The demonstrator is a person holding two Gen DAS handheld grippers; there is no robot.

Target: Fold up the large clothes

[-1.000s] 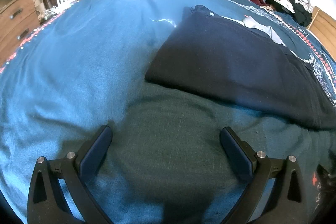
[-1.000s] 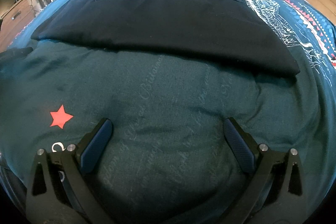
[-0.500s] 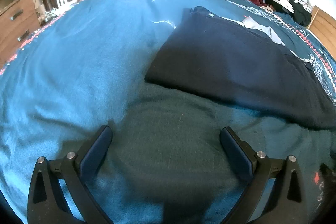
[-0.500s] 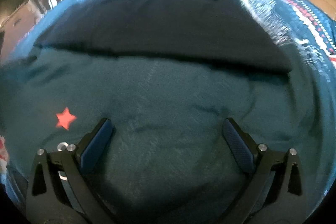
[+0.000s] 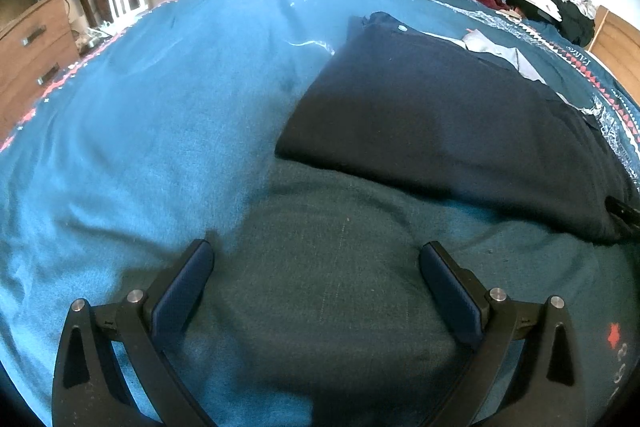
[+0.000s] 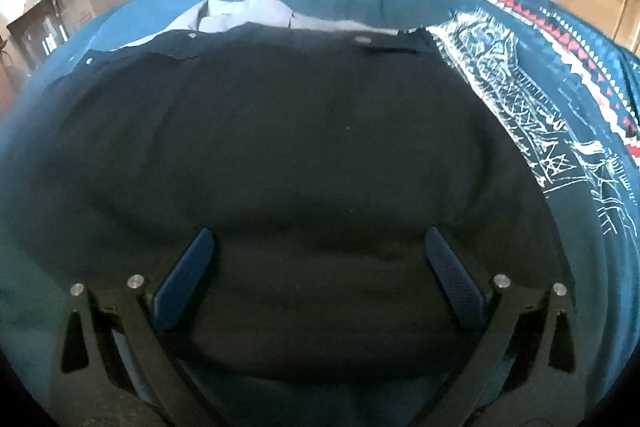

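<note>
Left wrist view: low over the bed, near the dark teal garment, facing across it toward the folded navy garment up and right. Right wrist view: close above that navy garment, facing its grey-collared far edge. Shared: the navy garment and the patterned bedspread beside it.
</note>
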